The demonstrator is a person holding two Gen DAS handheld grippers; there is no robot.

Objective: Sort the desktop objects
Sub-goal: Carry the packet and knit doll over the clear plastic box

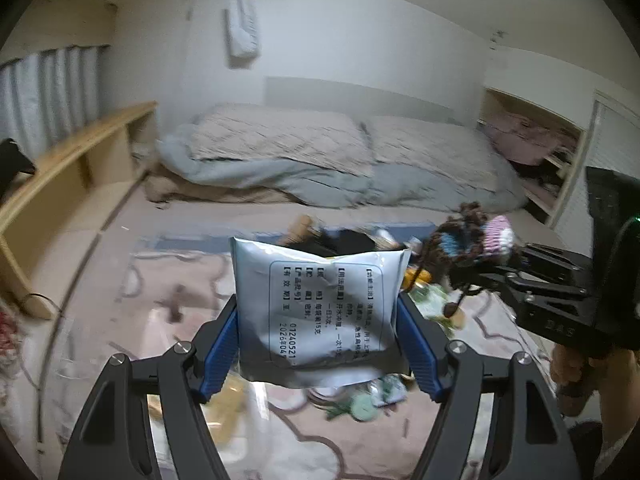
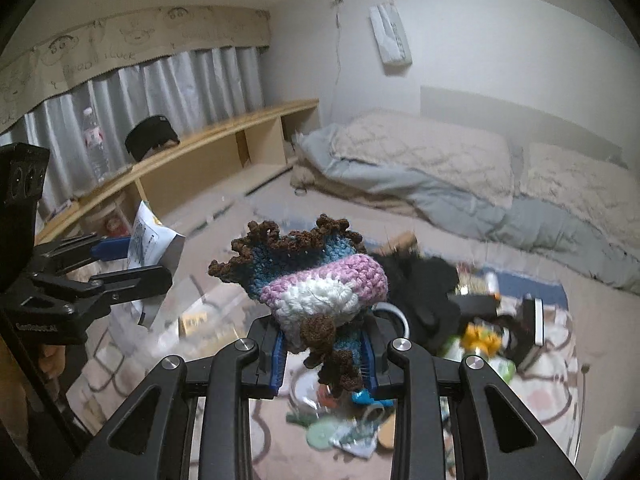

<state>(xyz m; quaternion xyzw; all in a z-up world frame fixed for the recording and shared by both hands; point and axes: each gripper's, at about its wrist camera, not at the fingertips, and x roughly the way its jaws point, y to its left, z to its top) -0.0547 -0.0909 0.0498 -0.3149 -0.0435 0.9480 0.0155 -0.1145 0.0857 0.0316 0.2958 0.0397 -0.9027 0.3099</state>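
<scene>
Both picks made, items held above the clutter
Left gripper (image 1: pixel 318 336) clamps a printed sachet (image 1: pixel 320 304); right gripper (image 2: pixel 324 354) grips a crocheted toy (image 2: pixel 316 280); next, find each its pile

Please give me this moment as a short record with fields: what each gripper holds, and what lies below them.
left gripper: shut on white printed sachet
right gripper: shut on crocheted piece, pink, white, blue and brown
below: pile of mixed small objects on a patterned cloth
background: bed with grey duvet, wooden shelf
</scene>
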